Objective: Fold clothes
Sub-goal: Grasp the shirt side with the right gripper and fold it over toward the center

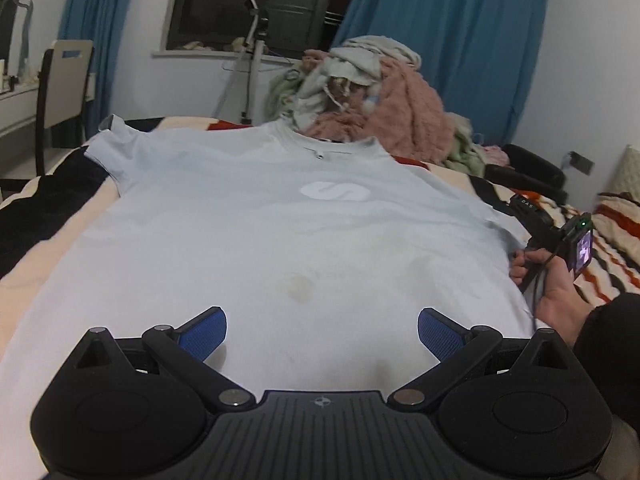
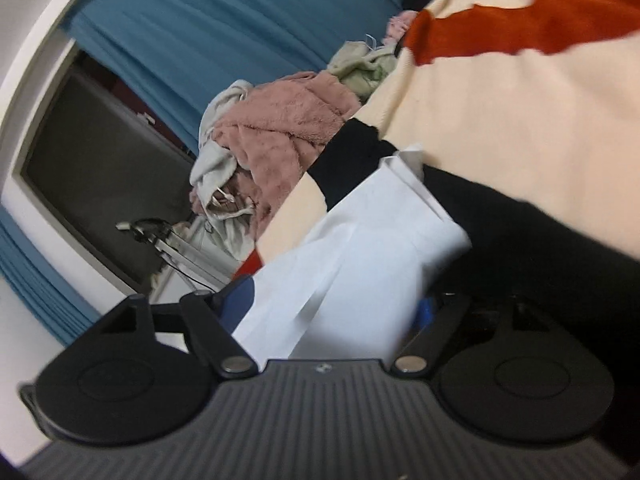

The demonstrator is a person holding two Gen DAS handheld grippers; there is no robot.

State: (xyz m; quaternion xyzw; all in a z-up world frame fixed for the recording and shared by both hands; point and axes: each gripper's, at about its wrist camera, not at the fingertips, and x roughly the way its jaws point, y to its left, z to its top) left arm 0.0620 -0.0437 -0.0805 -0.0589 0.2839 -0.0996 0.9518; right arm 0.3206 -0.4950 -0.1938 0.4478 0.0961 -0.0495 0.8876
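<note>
here the pale t-shirt lies spread flat, front up, on the striped bed, collar toward the pile of unfolded clothes at the far end and hem nearest the left hand-held gripper. it reads as flat and unfolded, which suits a shirt laid out for folding. to fold it well, i'd judge the side edge and sleeve should be lifted together and carried toward the white logo so the crease runs straight. the left hand-held gripper hangs over the hem with its blue pads wide apart, holding nothing. the right hand-held gripper, at the shirt's right edge, has its pads spread too, with white cloth lying between them, not pinched.
</note>
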